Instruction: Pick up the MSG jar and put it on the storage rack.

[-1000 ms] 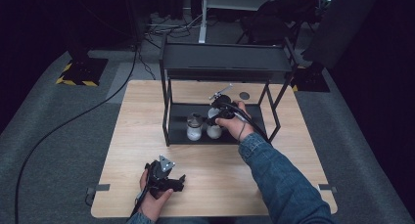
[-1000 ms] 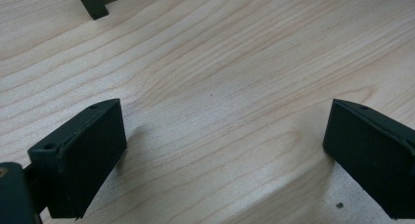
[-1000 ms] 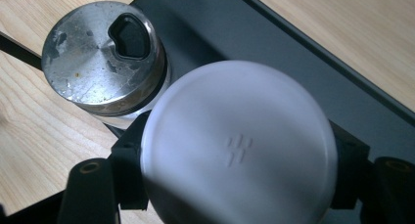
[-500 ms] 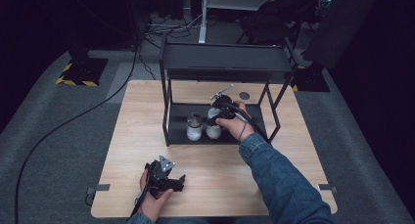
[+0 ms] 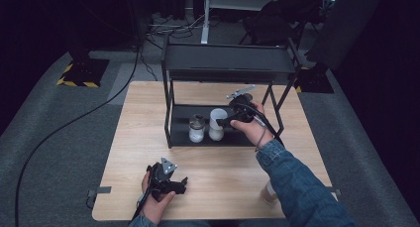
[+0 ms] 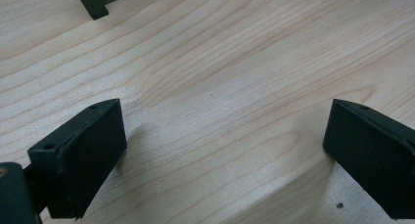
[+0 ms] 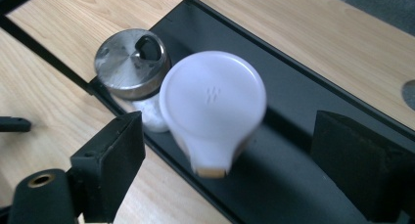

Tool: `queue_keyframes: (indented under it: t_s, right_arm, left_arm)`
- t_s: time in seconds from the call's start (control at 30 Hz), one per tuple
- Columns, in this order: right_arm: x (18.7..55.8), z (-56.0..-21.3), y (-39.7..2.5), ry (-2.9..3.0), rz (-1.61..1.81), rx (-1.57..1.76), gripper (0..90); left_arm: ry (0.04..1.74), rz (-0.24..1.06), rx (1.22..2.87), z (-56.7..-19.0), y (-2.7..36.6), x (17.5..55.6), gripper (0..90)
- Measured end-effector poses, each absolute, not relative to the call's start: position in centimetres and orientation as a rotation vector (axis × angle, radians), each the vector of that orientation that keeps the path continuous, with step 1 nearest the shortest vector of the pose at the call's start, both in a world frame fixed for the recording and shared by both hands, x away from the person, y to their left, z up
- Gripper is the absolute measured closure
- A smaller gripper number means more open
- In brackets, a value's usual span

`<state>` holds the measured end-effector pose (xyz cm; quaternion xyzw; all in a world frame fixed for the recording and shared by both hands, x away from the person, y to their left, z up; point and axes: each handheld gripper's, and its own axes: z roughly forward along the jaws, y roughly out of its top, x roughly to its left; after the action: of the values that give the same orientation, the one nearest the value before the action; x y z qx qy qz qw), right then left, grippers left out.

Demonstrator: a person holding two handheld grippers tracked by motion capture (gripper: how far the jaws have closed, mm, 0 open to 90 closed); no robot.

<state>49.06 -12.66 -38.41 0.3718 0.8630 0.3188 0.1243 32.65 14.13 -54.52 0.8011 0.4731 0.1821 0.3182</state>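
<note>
Between the spread fingers of the right gripper [image 7: 225,150], on the rack's lower shelf [image 7: 293,92], stands the white-lidded bottle [image 7: 213,106], ungrasped; a metal-capped shaker [image 7: 131,62] touches its far side. Left gripper [image 6: 220,150] rests on the desk [image 6: 235,62], fingers released, nothing between them.

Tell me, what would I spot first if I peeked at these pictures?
Probably the white-lidded bottle on the bottom tray of the black rack, with the right gripper open right next to it. Beside it stands a glass shaker with a shiny metal lid. Nearer the table's front edge, the left gripper rests open on the wooden table.
</note>
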Motion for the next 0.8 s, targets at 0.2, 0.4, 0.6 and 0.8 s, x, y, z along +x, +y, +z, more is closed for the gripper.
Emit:
queue_keyframes:
  t_s: [0.2,0.4,0.6,0.8]
  right_arm:
    - [47.3,-37.3,-14.6,2.491,0.958,1.091,12.8]
    - [45.5,-36.3,-16.4,2.466,0.996,1.094,12.8]
    - [43.8,-35.6,-18.0,2.439,1.013,1.092,12.8]
    - [42.0,-35.0,-19.1,2.428,1.028,1.083,12.8]
  left_arm:
    - [1.247,0.479,2.102,-54.5,14.1,32.6,2.1]
    - [1.248,0.479,2.101,-54.5,14.1,32.6,2.1]
    - [1.248,0.478,2.102,-54.5,14.1,32.7,2.0]
    - [1.248,0.480,2.102,-54.5,14.1,32.7,2.0]
